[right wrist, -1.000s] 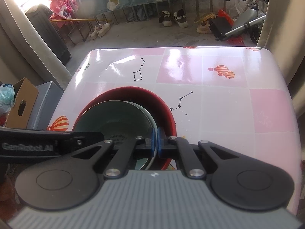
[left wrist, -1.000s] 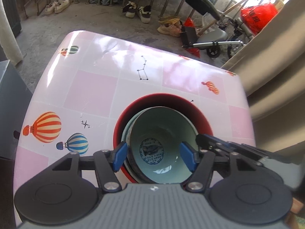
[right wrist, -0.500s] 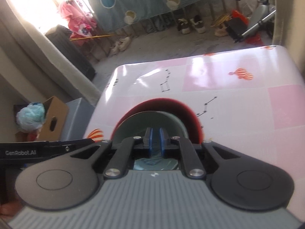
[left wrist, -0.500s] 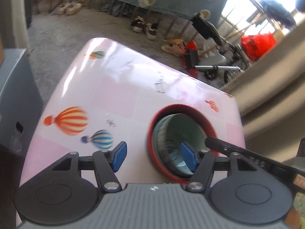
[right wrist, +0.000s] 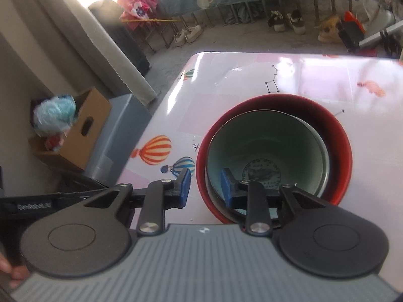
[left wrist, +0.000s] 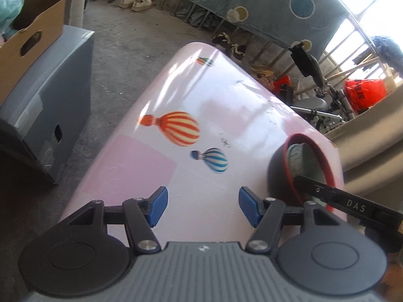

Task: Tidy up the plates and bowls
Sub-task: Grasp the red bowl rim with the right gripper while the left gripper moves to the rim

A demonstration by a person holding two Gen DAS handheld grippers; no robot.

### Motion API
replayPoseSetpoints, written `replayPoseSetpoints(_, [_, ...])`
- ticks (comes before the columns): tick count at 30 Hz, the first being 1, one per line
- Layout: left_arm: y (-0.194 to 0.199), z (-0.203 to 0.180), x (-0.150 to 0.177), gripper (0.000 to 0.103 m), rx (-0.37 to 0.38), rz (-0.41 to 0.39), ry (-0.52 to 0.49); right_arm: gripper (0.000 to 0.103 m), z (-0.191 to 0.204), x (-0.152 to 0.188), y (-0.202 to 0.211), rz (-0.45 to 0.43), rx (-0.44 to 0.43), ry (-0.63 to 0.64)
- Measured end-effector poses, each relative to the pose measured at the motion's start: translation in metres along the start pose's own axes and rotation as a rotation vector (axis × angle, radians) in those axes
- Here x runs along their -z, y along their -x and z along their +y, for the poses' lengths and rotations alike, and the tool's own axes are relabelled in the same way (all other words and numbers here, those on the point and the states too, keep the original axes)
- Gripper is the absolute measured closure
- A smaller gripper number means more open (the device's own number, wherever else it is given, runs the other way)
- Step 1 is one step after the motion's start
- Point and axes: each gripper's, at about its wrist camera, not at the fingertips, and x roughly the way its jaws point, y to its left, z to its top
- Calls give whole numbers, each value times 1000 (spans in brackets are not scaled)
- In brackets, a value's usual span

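Note:
A pale green bowl (right wrist: pixel 267 148) with a dark print in its bottom sits nested inside a red bowl (right wrist: pixel 337 136) on the pink table (right wrist: pixel 327 80). My right gripper (right wrist: pixel 205 187) is open, its jaws straddling the near left rims of both bowls, one finger outside and one inside. In the left wrist view the nested bowls (left wrist: pixel 306 161) stand at the right. My left gripper (left wrist: pixel 202 207) is open and empty, over bare table to the left of the bowls. The right gripper's arm (left wrist: pixel 352 205) shows there.
The pink table (left wrist: pixel 226 100) has balloon prints. A grey box (left wrist: pixel 45 95) with a cardboard carton (left wrist: pixel 27 40) on it stands on the floor to the left. Shoes, a wheeled frame and a curtain lie beyond the far edge.
My right gripper has opened from shut on the green bowl's rim. My left gripper has pulled away to the left, off the bowls, still open.

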Motion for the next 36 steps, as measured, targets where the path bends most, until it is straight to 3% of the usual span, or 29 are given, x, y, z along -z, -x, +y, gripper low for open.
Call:
replayPoseSetpoints(2, [0, 12, 3, 40, -4, 4, 13, 88, 13, 4, -7, -8, 76, 78])
replayPoseSetpoints(3, [-1, 17, 4, 40, -3, 7, 21, 97, 19, 5, -8, -23, 106, 120])
replayPoseSetpoints(6, [-3, 27, 6, 40, 0, 14, 43, 98, 33, 6, -12, -20, 174, 182])
replayPoseSetpoints(13, [-7, 38, 9, 40, 14, 35, 68, 97, 80, 17, -31, 14, 379, 522])
replayPoseSetpoints(16, [-7, 42, 9, 40, 18, 40, 73, 97, 91, 20, -36, 36, 434, 606])
replayPoseSetpoints(22, [-8, 48, 10, 40, 14, 41, 88, 96, 94, 14, -39, 81, 441, 639])
replayPoseSetpoints(31, [-7, 48, 13, 39, 24, 53, 87, 98, 76, -4, -28, 130, 351, 465])
replayPoseSetpoints(36, [-6, 45, 14, 39, 30, 59, 86, 99, 76, -4, -35, 135, 351, 456])
